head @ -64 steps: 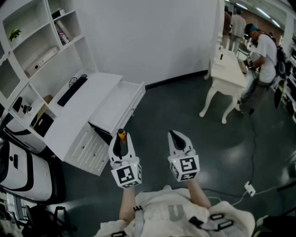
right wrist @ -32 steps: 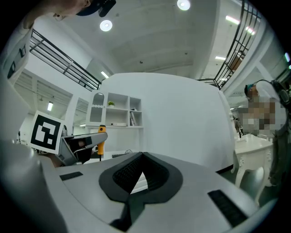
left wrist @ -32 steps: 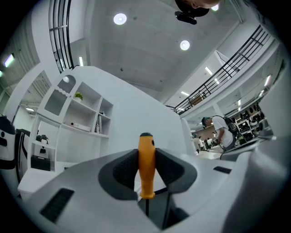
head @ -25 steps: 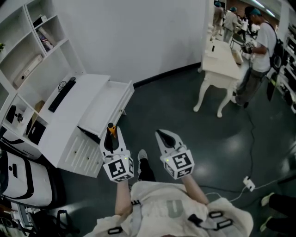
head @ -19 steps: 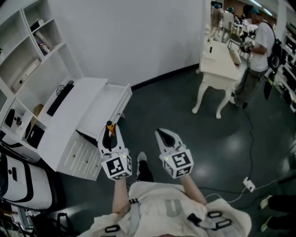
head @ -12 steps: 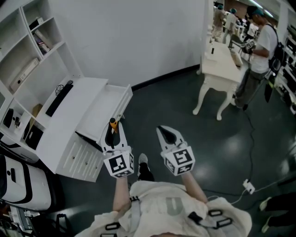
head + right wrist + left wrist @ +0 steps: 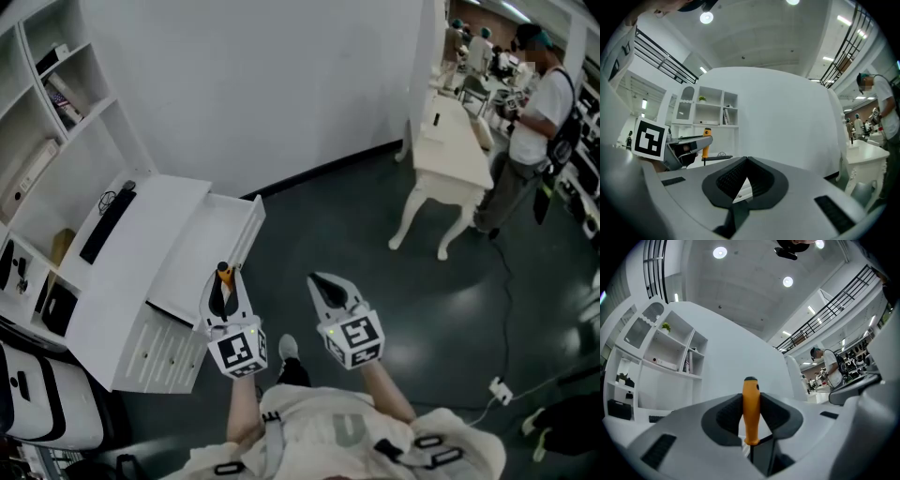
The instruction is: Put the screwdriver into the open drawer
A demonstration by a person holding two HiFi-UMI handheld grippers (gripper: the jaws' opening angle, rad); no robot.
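Observation:
An orange-handled screwdriver stands upright between the jaws of my left gripper, which is shut on it. In the left gripper view the handle rises between the dark pads with its thin shaft pointing down. The open white drawer juts from the white desk just ahead and left of that gripper. My right gripper hangs beside the left one over the dark floor, shut with nothing in it. In the right gripper view the left gripper and the screwdriver show at the left.
White shelving with books stands behind the desk, and a black keyboard lies on the desktop. A cream table with curved legs stands at the far right, a person beside it. A cable and plug lie on the floor.
Both grippers have moved forward together toward the desk, the screwdriver still held. The drawer's front corner now lies closer to the left gripper.

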